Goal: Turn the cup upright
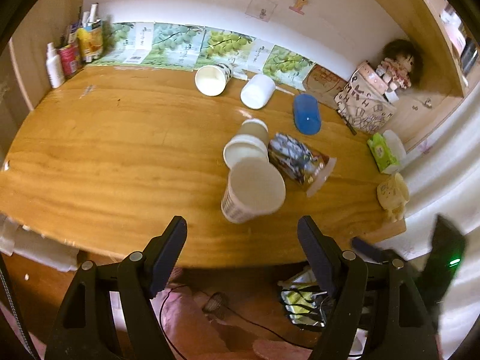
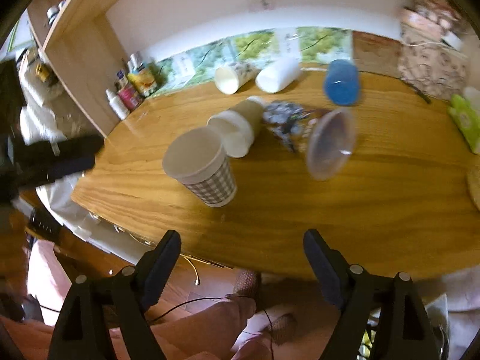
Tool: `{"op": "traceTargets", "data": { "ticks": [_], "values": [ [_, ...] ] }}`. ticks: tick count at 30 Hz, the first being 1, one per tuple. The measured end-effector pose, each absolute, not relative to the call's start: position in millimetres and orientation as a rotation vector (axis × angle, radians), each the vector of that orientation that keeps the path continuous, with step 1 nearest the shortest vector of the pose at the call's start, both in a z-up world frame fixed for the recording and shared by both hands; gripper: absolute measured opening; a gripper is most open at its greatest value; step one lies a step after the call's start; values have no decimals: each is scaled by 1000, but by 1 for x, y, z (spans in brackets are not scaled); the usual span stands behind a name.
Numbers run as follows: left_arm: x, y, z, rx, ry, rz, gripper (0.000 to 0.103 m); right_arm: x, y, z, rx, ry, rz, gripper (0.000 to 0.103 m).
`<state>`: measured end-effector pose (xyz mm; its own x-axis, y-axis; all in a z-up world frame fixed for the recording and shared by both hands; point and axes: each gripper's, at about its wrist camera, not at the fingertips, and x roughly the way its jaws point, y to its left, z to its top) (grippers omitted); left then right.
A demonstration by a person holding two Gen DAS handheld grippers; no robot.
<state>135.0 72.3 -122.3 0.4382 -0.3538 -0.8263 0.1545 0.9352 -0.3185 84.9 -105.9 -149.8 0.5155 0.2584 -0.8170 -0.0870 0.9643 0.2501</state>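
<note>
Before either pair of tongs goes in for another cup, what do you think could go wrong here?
1. The upright checked cup stands touching the lying brown cup; grabbing the brown one may topple it.
2. The printed clear cup lies against the brown cup, so both may roll.
3. Both views are blurred, so aim may be off.

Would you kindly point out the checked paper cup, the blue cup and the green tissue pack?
checked paper cup [image 2: 210, 177]: right wrist view, on its patterned side wall.
blue cup [image 1: 306, 114]: left wrist view, on its side.
green tissue pack [image 1: 382, 153]: left wrist view, on its top face.
</note>
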Motion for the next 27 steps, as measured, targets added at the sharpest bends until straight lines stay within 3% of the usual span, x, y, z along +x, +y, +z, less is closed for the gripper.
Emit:
{"op": "traceTargets", "data": {
  "ticks": [9, 16, 20, 27],
  "values": [
    [88, 58, -95, -144, 1009, -191, 84, 46, -130, -83, 288, 982, 196, 100],
    [63, 54, -64, -113, 886, -137, 90, 19, -126, -48, 256, 897, 164, 101],
    [52, 54, -50, -101, 807, -95, 101, 0, -119, -39, 208, 813, 140, 102],
    [38, 41, -38, -35, 683, -19, 101, -10, -120, -21, 160, 678, 135, 102]
  ]
}}
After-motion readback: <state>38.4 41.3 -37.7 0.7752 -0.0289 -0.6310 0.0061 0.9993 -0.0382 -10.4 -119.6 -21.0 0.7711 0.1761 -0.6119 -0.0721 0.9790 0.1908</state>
